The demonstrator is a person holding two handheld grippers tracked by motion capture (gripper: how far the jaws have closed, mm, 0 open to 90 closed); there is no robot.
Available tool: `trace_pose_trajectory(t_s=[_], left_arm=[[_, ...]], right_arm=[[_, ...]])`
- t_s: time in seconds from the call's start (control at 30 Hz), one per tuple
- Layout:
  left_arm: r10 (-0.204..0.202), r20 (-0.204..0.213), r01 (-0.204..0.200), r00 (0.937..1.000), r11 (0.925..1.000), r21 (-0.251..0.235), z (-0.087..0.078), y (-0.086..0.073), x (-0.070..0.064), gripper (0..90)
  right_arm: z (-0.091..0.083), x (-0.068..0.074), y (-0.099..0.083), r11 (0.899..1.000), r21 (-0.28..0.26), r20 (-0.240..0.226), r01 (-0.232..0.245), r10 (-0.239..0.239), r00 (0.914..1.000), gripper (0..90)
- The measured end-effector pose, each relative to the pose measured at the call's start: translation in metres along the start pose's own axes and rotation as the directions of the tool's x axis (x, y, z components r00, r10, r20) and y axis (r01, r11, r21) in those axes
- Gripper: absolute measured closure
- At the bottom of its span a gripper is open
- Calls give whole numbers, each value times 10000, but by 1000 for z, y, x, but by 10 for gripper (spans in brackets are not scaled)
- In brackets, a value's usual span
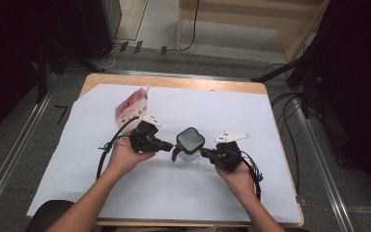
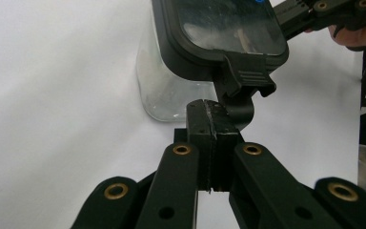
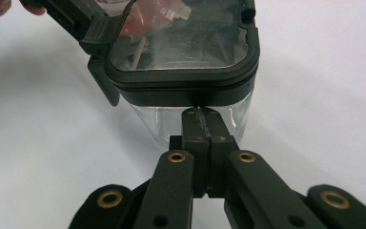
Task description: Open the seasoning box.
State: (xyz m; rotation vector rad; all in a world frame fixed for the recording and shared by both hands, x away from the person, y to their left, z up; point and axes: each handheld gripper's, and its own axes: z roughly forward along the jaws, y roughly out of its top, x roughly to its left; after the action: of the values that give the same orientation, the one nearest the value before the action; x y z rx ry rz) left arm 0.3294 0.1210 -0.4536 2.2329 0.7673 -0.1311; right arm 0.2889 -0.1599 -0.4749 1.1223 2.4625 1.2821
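While the high view takes in the whole surface (image 1: pixel 270 193), covered by a white sheet, it shows the clear box (image 1: pixel 189 145) with the black lid sitting near the middle, between the two hands. A red and white pouch (image 1: pixel 131 107) lies behind the left hand, well apart from the box; the right gripper view catches it as a reddish blur through the lid. The left gripper (image 1: pixel 166 144) points at the box from one side and the right gripper (image 1: pixel 206 152) from the other. Seen from its own camera, the left gripper (image 2: pixel 212 110) has its jaws pressed together, holding nothing, its tip touching the hanging latch (image 2: pixel 240 90). The right gripper (image 3: pixel 201 114) is likewise closed and empty, its tip against the glass wall just under the lid's rim.
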Motion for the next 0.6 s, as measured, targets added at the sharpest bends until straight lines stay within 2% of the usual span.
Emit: trace_pose_trajectory(t_s=[0.17, 0.43, 0.6], left_arm=[[68, -84, -66, 9999, 9999, 151, 8, 1, -3, 900], [77, -28, -77, 10000, 9999, 100, 12, 1, -6, 900], [94, -9, -94, 10000, 10000, 0, 13, 1, -10, 900]], right_arm=[[0, -1, 0, 9999, 0, -96, -155, 155, 9998, 898], [1, -5, 1, 9997, -61, -138, -237, 236, 9996, 898], [2, -7, 1, 9988, -117, -198, -481, 479, 9987, 898]])
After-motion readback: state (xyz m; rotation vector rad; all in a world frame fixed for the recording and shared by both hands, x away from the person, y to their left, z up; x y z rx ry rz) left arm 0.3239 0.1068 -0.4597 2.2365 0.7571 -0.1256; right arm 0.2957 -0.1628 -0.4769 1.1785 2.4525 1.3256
